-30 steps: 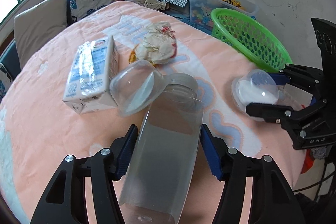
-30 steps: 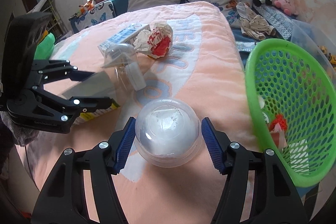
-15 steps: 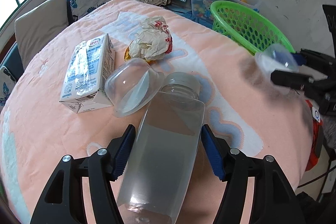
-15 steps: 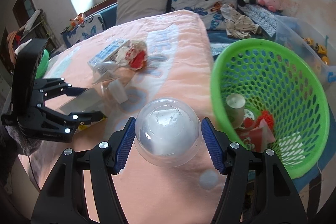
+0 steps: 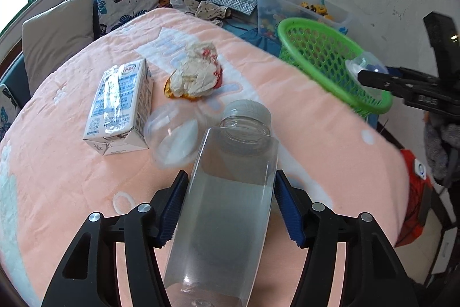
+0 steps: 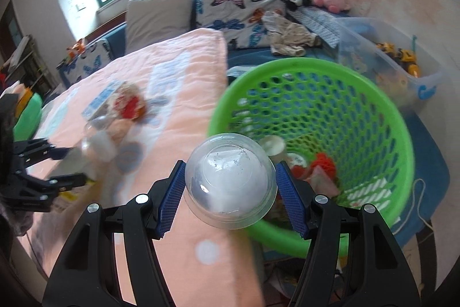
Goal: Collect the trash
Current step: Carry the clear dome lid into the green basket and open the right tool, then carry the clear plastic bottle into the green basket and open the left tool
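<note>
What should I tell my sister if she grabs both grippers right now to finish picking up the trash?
Left gripper: shut on the clear bottle, held over the pink blanket.
Right gripper: shut on the clear dome cup, at the near rim of the green basket, not dropped yet.
Done: a few bits of trash already lie in the basket.
Left: let the dome cup go into the basket, then carry the bottle over. The milk carton, the crumpled wrapper and a second clear cup lie on the blanket.
</note>
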`<state>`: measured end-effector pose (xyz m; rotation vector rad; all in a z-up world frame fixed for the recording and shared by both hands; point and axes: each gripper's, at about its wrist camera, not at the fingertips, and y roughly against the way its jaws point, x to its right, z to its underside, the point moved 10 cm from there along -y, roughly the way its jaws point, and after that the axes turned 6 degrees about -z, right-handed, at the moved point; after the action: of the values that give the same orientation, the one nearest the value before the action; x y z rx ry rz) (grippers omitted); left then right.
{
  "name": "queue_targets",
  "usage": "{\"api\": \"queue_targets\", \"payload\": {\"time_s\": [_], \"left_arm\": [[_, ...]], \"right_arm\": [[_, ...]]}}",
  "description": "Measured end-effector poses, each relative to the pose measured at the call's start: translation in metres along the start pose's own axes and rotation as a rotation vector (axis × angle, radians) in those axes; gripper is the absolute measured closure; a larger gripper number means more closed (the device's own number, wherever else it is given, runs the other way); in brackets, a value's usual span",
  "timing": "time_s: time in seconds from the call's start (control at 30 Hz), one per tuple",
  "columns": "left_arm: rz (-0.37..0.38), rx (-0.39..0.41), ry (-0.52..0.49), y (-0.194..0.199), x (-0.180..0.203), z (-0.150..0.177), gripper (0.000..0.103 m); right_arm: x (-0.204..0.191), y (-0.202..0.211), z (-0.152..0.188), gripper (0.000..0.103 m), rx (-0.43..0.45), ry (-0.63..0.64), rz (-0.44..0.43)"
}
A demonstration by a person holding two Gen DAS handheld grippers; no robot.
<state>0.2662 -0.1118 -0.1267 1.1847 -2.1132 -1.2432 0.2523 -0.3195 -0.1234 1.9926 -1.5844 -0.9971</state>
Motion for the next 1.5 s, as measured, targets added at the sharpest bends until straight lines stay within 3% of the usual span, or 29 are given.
{"api": "queue_targets", "payload": {"time_s": [0.37,0.9,1.27,1.5], "left_arm": [[0.070,0.043,0.022,0.018,0.025,-0.024,0.045],[0.165,0.101,0.014,0.021,0.089,-0.095,0.045],[0.231,0.020,0.002,-0.019,0.152,-0.135,0.045],[0.218,-0.040,-0.017,-0.051,0.181,-0.147,0.045]], "right_arm": [[0.057,-0.001,-0.002,0.039,-0.002,-0.084,0.079],[0.103,0.016,0.003,0.033,0.025,-0.157,0.120],[0.109,0.054,0.010,0.033,0.099,-0.167,0.126],[0.117,0.066,0.018,0.033,0.122,-0.207,0.116]]}}
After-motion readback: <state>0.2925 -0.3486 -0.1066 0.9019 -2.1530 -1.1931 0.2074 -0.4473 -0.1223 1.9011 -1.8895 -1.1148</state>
